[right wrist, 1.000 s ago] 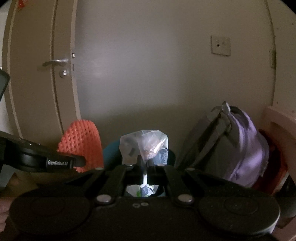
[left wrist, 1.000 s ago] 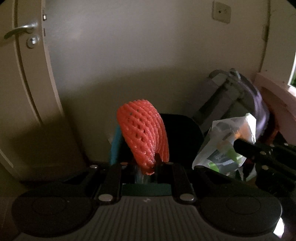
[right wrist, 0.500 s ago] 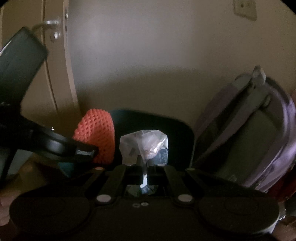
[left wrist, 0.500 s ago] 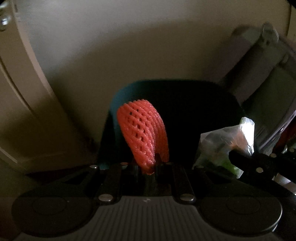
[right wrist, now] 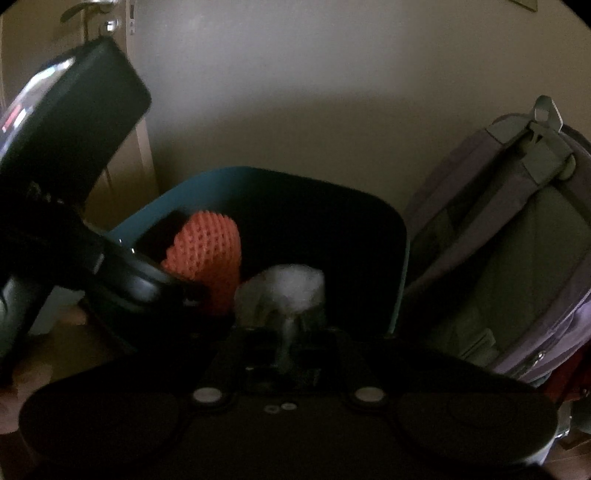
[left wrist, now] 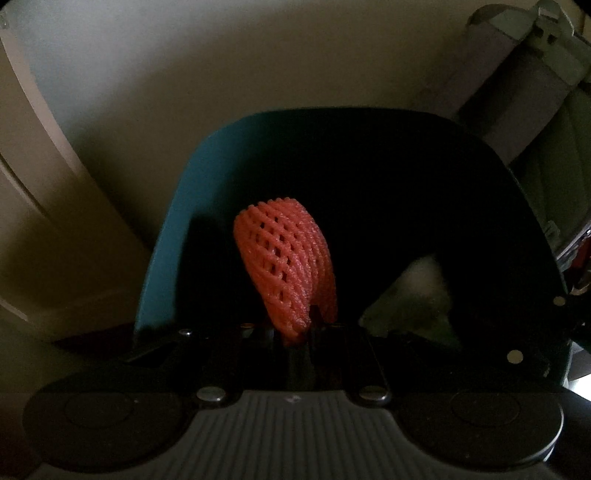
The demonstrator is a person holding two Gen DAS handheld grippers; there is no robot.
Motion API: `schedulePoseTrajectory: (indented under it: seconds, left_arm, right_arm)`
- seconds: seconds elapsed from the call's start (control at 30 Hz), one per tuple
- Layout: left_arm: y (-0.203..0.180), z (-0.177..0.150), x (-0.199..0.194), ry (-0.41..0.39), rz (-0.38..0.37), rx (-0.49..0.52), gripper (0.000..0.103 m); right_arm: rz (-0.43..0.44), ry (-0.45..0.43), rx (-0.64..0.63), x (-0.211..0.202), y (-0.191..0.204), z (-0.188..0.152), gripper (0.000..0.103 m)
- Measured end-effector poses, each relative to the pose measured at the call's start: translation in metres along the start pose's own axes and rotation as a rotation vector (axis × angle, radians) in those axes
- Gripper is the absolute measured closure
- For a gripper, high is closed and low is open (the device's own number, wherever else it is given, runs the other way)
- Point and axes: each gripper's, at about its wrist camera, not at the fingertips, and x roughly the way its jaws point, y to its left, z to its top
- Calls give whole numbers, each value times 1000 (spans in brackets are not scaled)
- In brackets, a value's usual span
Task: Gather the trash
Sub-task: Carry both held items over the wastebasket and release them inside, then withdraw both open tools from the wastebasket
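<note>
An orange foam fruit net [left wrist: 288,266] stands up between the jaws of my left gripper [left wrist: 295,328]. The pads still pinch its lower end as the jaws begin opening. It hangs inside the mouth of a teal bin [left wrist: 173,236] with a dark interior. My right gripper [right wrist: 286,325] is over the same bin [right wrist: 173,195]. Its jaws are opening, with a crumpled clear plastic wrapper [right wrist: 284,288] between them, blurred and loose. The net [right wrist: 207,251] shows beside it on the left, and the wrapper [left wrist: 413,291] appears low right in the left wrist view.
A grey and purple backpack [right wrist: 498,258] leans against the wall right of the bin. A door with a metal handle [right wrist: 88,5] stands at the far left. The plain wall rises directly behind the bin. The room is dim.
Both grippers sank and tipped down from in front of the wall to over the bin's mouth. The wrapper has gone blurred in the right jaws. The net looks the same in the left jaws.
</note>
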Motion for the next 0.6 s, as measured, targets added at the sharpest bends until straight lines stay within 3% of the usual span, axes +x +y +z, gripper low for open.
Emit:
schedulePoseTrajectory:
  seconds: [0.13,0.3,0.47,0.6]
  left_arm:
    - [0,-3,1,-9,-26,-18,55]
    - [11,-24,-16,-41,-39,-14,44]
    - [17,-31,-38,-77,-42,-28,31]
    - [22,-30,-55,-108,-51,-43,26]
  right_arm:
    - [-5,2,-25,1,-4,-3,80]
    - [-5,-12,-36,-4,1,-5,69]
    - [-23,-31,-17,-17,-3,-4,66]
    - [-32,-57,-12,-41,-3,-4,52]
